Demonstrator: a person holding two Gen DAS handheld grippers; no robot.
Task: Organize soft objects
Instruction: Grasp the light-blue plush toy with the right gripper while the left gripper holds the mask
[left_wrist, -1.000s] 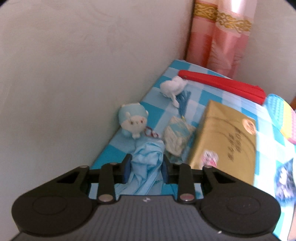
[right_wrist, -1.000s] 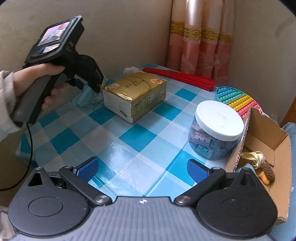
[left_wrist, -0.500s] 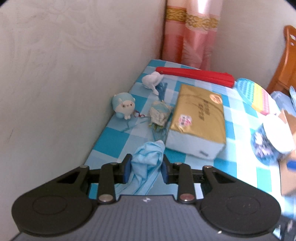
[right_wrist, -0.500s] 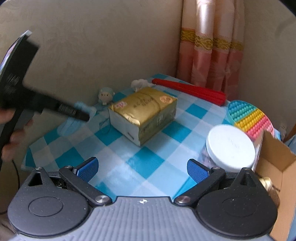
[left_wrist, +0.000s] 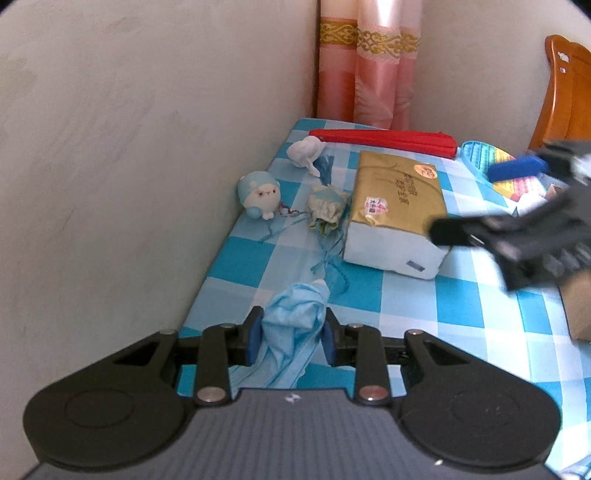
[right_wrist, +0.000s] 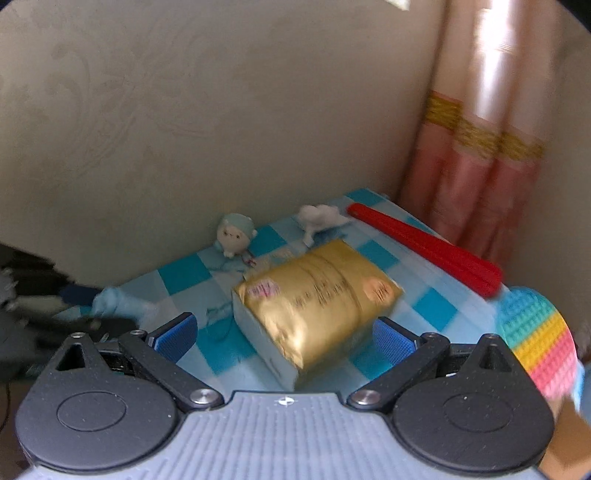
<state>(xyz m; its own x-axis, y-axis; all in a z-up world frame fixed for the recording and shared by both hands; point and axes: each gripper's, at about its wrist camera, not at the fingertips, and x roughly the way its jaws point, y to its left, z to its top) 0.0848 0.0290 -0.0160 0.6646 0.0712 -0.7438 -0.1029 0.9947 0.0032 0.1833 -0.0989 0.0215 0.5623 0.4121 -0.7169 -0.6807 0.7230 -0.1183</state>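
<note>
On the left, my left gripper (left_wrist: 290, 341) is clenched on the crumpled blue cloth (left_wrist: 291, 332), lifted just above the checked worktop (left_wrist: 399, 295). By the wall, the blue plush (left_wrist: 258, 197), the pale fabric bundle (left_wrist: 327, 208) and the white plush (left_wrist: 306, 153) lie loose, so I judge sorting barely begun. Further right, my right gripper (right_wrist: 286, 338) stands released over the gold tissue pack (right_wrist: 317, 299), holding nothing.

Your left gripper (left_wrist: 290, 339): black body, blue pads, silver screws; right gripper (right_wrist: 284, 338): grey ribbed body w/ blue pads
</note>
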